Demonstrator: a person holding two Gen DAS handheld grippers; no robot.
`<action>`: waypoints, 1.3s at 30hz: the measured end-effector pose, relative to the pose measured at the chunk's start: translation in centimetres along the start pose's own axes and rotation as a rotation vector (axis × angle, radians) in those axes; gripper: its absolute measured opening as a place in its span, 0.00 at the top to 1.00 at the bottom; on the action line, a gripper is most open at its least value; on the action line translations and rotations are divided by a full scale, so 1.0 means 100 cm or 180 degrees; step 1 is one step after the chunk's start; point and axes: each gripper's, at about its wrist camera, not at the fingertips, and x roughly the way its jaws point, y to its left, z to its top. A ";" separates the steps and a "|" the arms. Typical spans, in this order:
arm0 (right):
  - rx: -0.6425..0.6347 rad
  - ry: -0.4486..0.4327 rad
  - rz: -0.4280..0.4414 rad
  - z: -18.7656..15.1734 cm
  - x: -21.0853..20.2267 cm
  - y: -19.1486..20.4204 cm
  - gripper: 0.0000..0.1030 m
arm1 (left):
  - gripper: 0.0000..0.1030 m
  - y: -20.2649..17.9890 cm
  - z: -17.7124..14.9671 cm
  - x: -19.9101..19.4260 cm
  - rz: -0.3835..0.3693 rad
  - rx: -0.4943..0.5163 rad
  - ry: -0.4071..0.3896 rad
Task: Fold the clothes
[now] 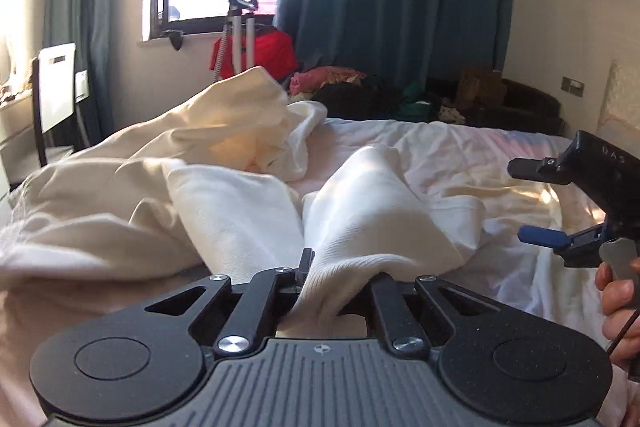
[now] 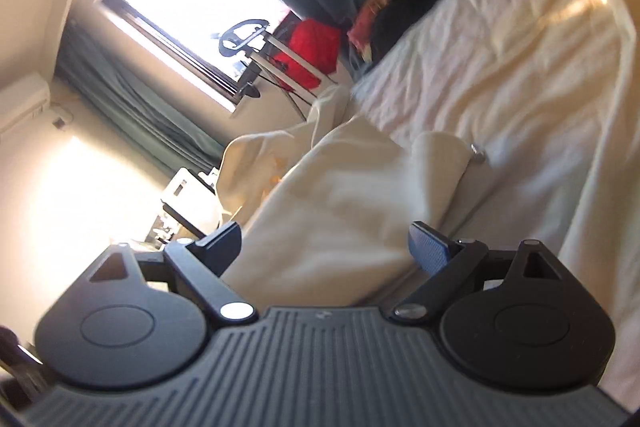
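The cream garment (image 1: 224, 187) lies crumpled across the left half of the bed (image 1: 460, 155), one ribbed edge lifted off the sheet. The left gripper (image 1: 308, 279) has its fingers clenched on that edge, cloth bunched between them. The right gripper (image 2: 326, 243) hangs tilted above the fabric, fingers spread wide and grasping nothing. To do this step well, I judge the right gripper should take the matching edge or corner well apart from the left grip, then both should pull the cloth taut and flat before any fold, avoiding a doubled layer.
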 end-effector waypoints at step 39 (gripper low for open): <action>0.0053 -0.0184 -0.0327 0.056 0.043 0.003 0.91 | 0.89 0.047 -0.037 0.008 -0.0583 -0.0782 -0.0215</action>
